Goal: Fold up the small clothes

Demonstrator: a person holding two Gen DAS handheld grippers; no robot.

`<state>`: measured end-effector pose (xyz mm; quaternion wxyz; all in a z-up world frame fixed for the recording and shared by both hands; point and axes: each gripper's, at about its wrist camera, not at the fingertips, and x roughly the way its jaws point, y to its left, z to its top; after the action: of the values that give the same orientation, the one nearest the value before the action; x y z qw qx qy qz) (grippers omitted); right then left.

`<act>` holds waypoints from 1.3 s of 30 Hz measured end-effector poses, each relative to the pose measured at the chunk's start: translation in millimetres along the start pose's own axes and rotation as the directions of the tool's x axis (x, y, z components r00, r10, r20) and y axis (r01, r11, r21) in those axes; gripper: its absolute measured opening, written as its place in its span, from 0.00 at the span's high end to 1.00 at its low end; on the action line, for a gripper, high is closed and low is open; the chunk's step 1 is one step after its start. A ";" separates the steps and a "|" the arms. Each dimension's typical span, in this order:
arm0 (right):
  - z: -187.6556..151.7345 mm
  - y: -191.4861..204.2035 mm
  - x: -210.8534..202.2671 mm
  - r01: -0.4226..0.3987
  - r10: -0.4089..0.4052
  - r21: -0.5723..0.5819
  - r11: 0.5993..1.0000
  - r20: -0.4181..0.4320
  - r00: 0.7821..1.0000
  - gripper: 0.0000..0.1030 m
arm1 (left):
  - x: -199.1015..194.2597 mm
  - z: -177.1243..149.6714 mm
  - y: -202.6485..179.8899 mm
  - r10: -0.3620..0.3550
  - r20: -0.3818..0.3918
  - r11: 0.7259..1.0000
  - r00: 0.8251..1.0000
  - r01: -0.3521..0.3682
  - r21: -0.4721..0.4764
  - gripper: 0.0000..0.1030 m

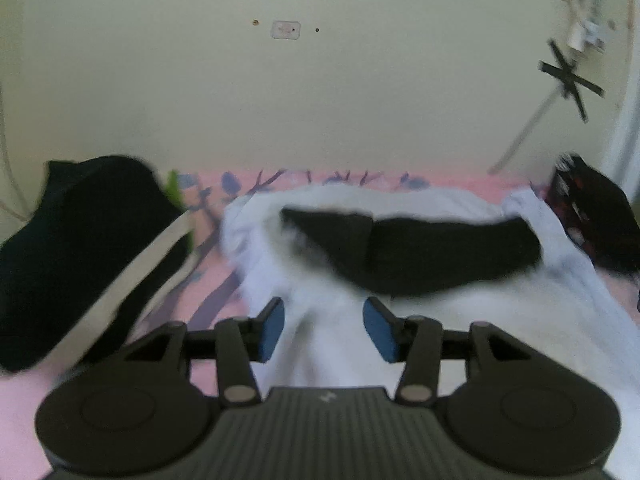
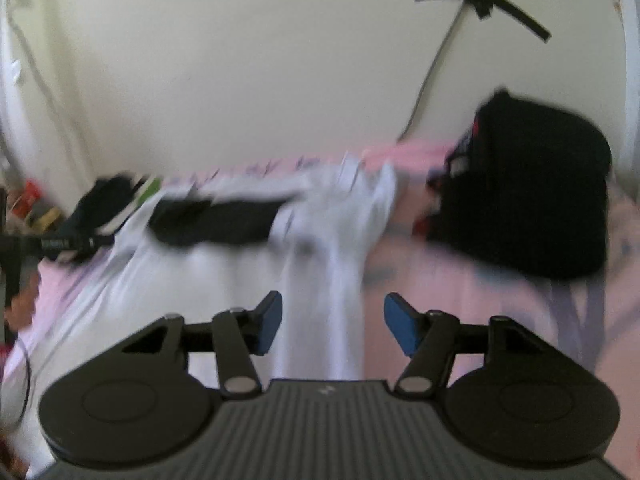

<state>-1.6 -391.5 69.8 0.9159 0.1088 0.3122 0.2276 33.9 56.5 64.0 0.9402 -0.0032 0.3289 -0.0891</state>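
Fingers [image 1: 273, 330] of both grippers spread, empty, over the white cotton garment [image 1: 460, 320]. Next: pinch its near hem, fold toward the black collar band [image 1: 420, 252], keeping edges aligned.

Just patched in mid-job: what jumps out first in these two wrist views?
A white garment sprawls across the pink bedsheet, with a dark item lying across its far part. The left gripper and right gripper both stand open over the white cloth, gripping nothing. Black clothing piles sit at far left and far right.

One white garment [image 1: 460, 320], three dark clothes piles [image 1: 60, 248], two grippers [image 1: 324, 330].
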 end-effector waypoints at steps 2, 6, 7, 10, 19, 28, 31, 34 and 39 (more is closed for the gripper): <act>-27.8 3.5 -14.0 -0.013 0.014 0.027 1.000 -0.041 0.999 0.46 | -27.3 -25.0 7.0 -0.011 -0.028 1.000 1.000 0.011 0.016 0.53; -83.4 5.2 -56.6 -0.011 0.017 0.073 0.997 -0.082 0.997 0.50 | -74.8 -78.2 20.6 -0.002 -0.095 1.000 0.995 0.001 -0.007 0.53; -95.2 5.3 -70.6 -0.014 0.021 0.081 0.997 -0.081 0.997 0.50 | -84.4 -87.9 22.6 0.003 -0.106 1.000 0.994 -0.005 -0.018 0.53; -122.6 6.4 -109.4 -0.033 0.045 0.102 0.994 -0.119 0.992 0.50 | -113.5 -118.8 27.5 0.019 -0.126 0.998 0.992 -0.026 -0.052 0.53; -149.1 13.5 -191.5 0.096 -0.117 -0.106 0.990 -0.217 0.969 0.50 | -161.9 -158.5 23.1 0.060 -0.112 0.997 0.992 -0.066 -0.045 0.49; -145.0 -19.4 -270.8 0.389 -0.407 -0.180 0.904 -0.080 0.910 0.48 | -180.7 -169.5 20.1 0.068 -0.103 0.997 0.992 -0.071 -0.031 0.47; -145.9 -18.9 -266.8 0.215 -0.215 -0.041 0.976 0.007 0.977 0.45 | -182.9 -174.0 19.4 0.057 -0.107 0.997 0.993 -0.062 -0.044 0.45; -151.6 1.7 -225.2 0.055 -0.055 -0.024 0.998 -0.007 0.998 0.45 | -184.1 -179.8 21.4 0.051 -0.121 0.995 0.991 -0.061 -0.079 0.45; -162.1 28.7 -158.7 -0.063 0.059 -0.044 0.997 -0.076 0.995 0.45 | -190.8 -187.9 28.6 0.003 -0.125 0.987 0.992 -0.024 -0.159 0.44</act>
<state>-223.7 -434.1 35.9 0.8985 0.0885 0.3373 0.2666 -224.2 126.9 32.8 0.9151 -0.0707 0.3931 -0.0561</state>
